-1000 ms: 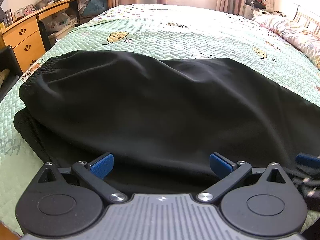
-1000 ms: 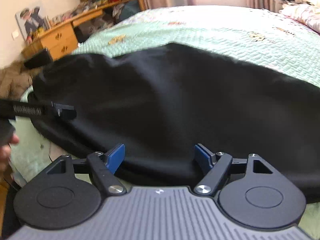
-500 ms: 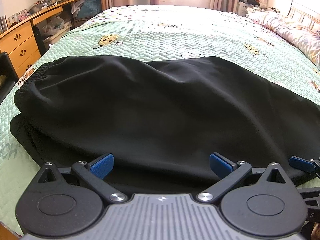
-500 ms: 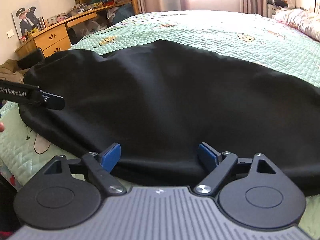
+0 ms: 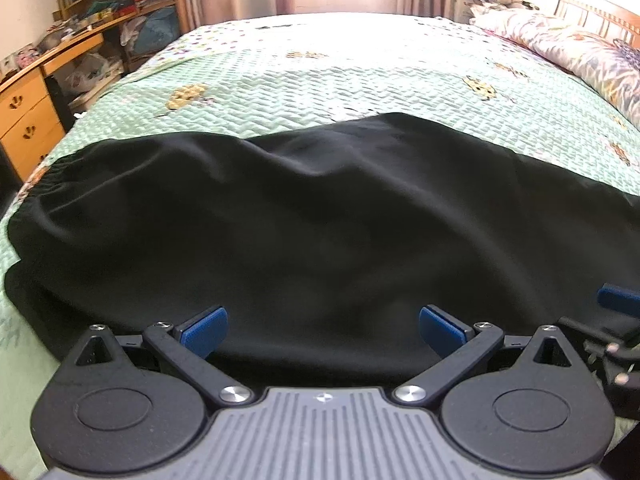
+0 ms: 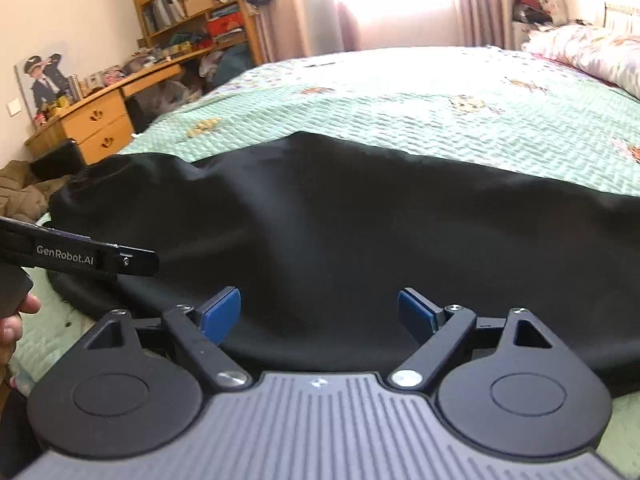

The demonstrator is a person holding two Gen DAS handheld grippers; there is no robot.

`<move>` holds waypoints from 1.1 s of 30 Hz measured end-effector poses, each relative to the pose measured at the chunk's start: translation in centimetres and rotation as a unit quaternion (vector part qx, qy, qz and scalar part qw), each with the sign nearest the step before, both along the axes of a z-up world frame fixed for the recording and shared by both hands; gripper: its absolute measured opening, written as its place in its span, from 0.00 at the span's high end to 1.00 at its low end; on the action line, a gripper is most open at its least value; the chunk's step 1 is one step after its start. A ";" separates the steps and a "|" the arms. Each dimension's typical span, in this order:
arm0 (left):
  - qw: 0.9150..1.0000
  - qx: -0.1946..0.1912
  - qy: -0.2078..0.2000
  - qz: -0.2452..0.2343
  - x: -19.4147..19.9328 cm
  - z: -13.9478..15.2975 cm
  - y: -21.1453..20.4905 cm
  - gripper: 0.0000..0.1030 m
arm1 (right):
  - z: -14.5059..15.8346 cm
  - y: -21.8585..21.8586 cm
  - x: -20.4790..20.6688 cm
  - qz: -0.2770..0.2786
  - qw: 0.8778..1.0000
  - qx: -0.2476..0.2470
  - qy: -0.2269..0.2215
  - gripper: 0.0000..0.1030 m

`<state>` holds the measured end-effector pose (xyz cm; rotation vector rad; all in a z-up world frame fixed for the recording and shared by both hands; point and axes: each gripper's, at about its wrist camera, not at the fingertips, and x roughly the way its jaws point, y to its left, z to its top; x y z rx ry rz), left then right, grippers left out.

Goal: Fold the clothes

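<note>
Currently a black garment (image 5: 320, 232) is seen spread across the near part of the bed (image 5: 360, 68), on a green quilted cover with small cartoon prints. The cloth runs side to side; a gathered, elastic-looking edge is seen at its left end in the left wrist view, near the bed's left edge. Soft ridges are visible across the middle of the fabric.

The left gripper (image 5: 323, 330) is held just above the garment's near edge, jaws spread wide, blue pads (image 5: 204, 334) apart, nothing clamped between them. Contact of the pads with the cloth cannot be told.

The right gripper (image 6: 319, 314) is likewise poised over the near edge, jaws wide apart, blue pads (image 6: 221, 312) clear of any grip. Only fabric is seen lying below the gap.

In the right wrist view the left gripper's black finger is seen at the left edge, with part of a hand (image 6: 14, 320) below it. In the left wrist view a blue pad of the right gripper (image 5: 618, 300) is seen at the far right.

A wooden desk (image 6: 96, 120) with drawers and cluttered shelves (image 6: 196, 12) is seen beyond the bed on the left; a patterned pillow (image 5: 580, 52) lies at the far right.
</note>
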<state>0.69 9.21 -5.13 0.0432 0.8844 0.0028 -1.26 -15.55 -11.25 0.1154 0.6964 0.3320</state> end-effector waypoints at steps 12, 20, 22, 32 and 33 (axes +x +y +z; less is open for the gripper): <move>1.000 0.000 0.020 -0.016 0.4 -3.2 -0.3 0.01 | -2.5 0.2 0.3 0.016 0.999 -0.011 0.027 0.10; 0.998 -0.039 -0.042 -0.004 -2.3 -1.1 2.2 0.07 | -2.2 -0.3 0.3 0.022 0.999 -0.004 0.033 0.08; 0.994 -0.067 -0.081 0.020 -3.3 0.5 4.3 0.07 | -1.8 -0.4 0.3 0.016 0.999 0.008 0.030 0.09; 0.933 -0.258 -0.110 0.226 -4.4 1.9 21.3 0.01 | 0.7 3.0 0.6 0.088 0.996 0.018 -0.027 0.09; 0.925 -0.273 -0.115 0.238 -4.3 1.8 22.5 0.01 | -0.1 2.9 1.2 0.081 0.996 0.023 -0.002 0.09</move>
